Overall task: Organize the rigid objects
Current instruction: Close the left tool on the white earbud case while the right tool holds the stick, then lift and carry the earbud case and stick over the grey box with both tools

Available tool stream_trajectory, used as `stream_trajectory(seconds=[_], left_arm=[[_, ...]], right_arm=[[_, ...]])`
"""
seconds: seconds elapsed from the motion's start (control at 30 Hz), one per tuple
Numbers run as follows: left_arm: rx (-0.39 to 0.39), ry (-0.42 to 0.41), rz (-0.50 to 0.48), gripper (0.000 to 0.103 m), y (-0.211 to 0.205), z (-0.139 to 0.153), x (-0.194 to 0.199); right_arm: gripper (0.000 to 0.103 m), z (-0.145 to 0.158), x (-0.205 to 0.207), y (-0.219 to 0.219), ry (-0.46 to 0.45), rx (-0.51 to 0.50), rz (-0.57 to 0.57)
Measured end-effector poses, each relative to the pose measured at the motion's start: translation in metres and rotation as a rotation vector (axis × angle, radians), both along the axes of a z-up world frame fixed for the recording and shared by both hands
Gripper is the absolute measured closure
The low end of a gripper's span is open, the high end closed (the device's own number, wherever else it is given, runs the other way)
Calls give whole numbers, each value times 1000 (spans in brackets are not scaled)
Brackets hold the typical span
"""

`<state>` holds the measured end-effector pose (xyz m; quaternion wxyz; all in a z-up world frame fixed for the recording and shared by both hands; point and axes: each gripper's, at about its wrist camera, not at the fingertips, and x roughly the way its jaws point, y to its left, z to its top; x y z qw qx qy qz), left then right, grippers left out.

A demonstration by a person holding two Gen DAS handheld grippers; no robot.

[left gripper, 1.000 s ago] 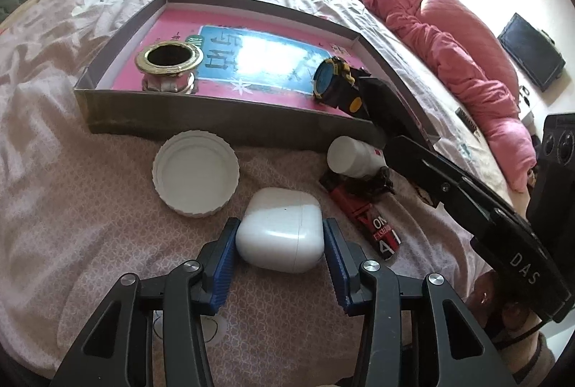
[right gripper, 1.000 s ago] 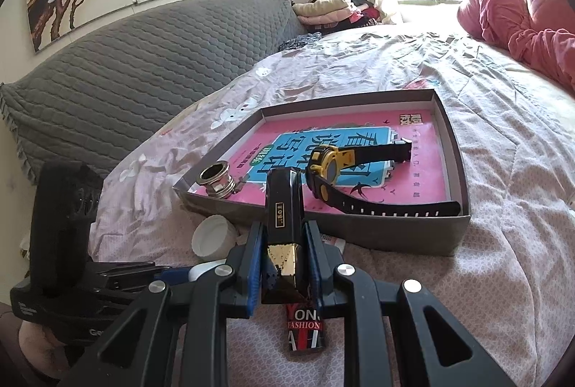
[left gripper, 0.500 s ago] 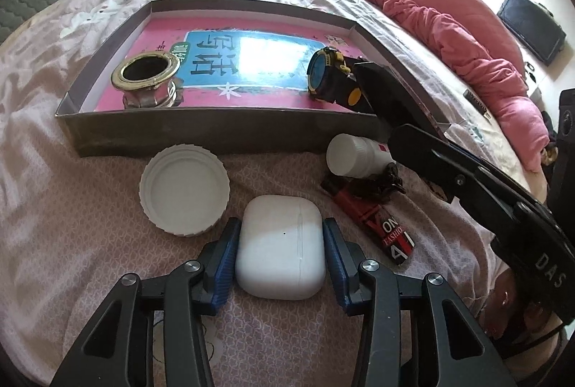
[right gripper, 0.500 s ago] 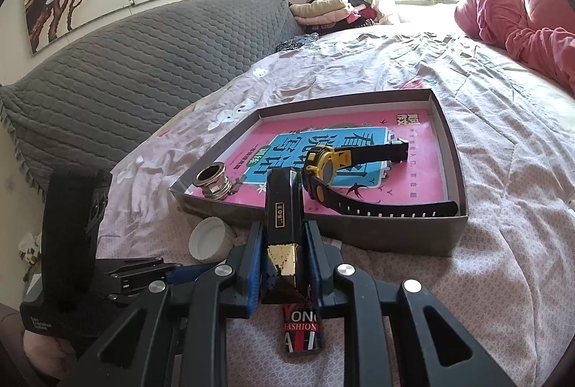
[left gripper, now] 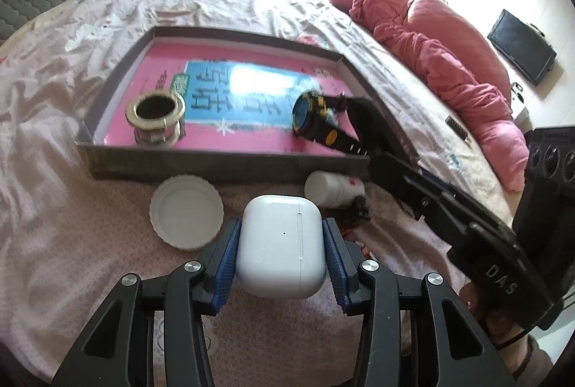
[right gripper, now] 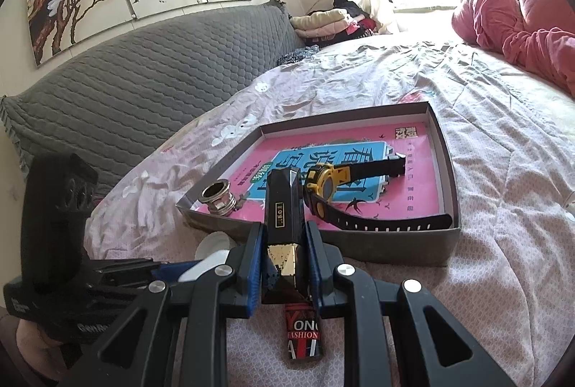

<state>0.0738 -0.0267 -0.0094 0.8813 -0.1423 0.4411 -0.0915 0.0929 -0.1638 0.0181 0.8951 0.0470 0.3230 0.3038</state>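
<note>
Left gripper (left gripper: 281, 245) clamps a white earbud case (left gripper: 281, 243), right gripper (right gripper: 285, 266) grips a black-gold box (right gripper: 282, 236), both likely bound for the tray (right gripper: 445, 171) just ahead.

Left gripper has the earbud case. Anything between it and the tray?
Only the tray's near wall stands ahead of the earbud case. The white lid lies left, the white bottle right.

Your tray (left gripper: 222, 167) holds a metal fitting (left gripper: 155, 118) left, a watch (left gripper: 316, 121) right; a lid (left gripper: 186, 211) lies before it.
</note>
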Motion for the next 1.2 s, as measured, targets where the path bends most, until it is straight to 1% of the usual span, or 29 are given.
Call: stream_trajectory(seconds=[0.13,0.47,0.9,1.2], left_arm=[[-7,-28,10,57,4,11,0],[-20,-69,43,57,16,24,5],[-29,-125,85,57,31,40,28],[-8,-144,93,57,33,40,44]], right_arm=[[80,5,-1,-3,-23,8,-22],[80,15,-3,-5,-78,4,-67],[80,19,0,-12,-98,0,-142],[80,20,6,-15,-107,-3,-181]])
